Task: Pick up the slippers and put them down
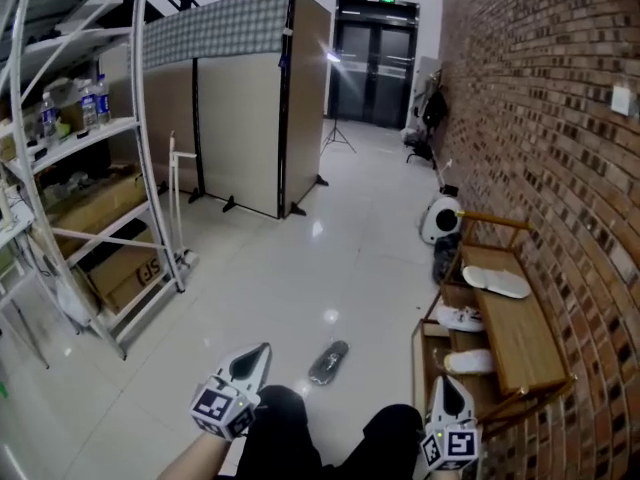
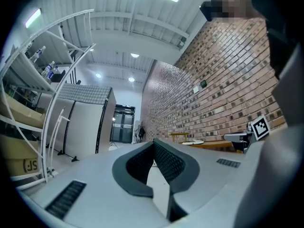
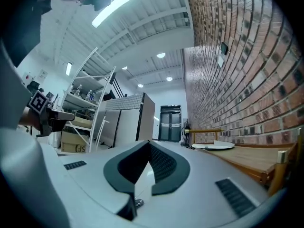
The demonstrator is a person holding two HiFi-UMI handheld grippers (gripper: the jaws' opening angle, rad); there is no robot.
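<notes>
The left gripper [image 1: 263,350] [image 2: 153,142] and right gripper [image 1: 449,381] [image 3: 148,142] are both held low in front of the person. Each has its jaws together with nothing between them. A pair of white slippers [image 1: 495,281] [image 3: 213,146] lies on the top of the desk [image 1: 520,343], at its far end toward the edge away from the brick wall [image 1: 560,118]. A dark slipper [image 1: 329,362] lies on the floor [image 1: 300,278], well off the desk's open side and between the two grippers. Two white shoes [image 1: 461,318] sit on the desk's lower shelf.
</notes>
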